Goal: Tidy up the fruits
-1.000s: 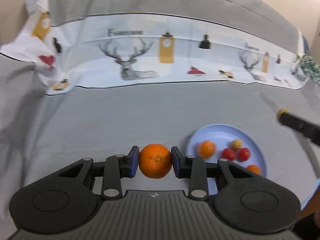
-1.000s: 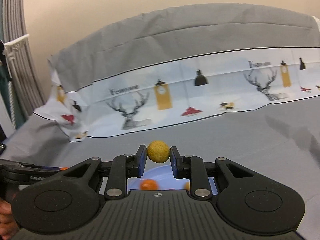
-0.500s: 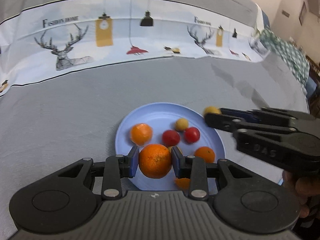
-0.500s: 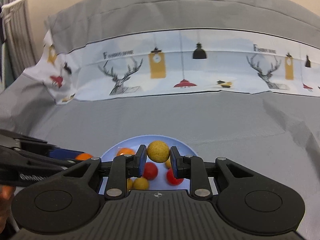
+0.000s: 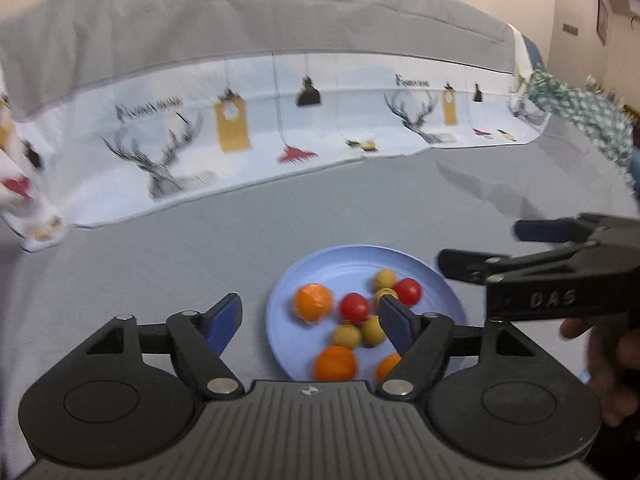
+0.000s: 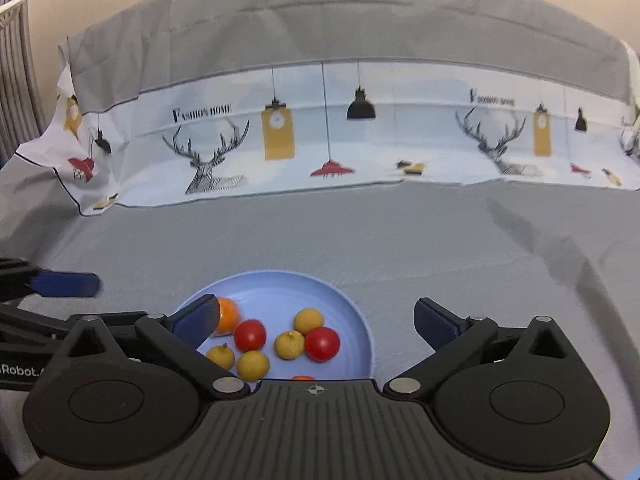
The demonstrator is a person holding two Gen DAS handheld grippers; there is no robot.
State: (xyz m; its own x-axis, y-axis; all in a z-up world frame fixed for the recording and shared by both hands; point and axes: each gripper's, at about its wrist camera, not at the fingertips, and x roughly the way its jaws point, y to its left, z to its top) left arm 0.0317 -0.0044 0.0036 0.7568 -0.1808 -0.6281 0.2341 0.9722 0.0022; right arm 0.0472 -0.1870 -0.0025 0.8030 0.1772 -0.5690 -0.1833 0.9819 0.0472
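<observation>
Each hand-held gripper, left (image 5: 310, 318) and right (image 6: 316, 322), is opening empty, bodies hiding the blue plate's (image 6: 280, 284) near rim.

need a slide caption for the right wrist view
Right gripper, jaws opening and empty, above a blue plate of red, yellow and orange fruits on grey cloth.

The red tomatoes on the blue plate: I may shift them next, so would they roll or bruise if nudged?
Likely to roll: each red tomato is round and glossy. The blue plate has a raised rim that should contain them. Probably soft-skinned, so squeeze gently.
</observation>
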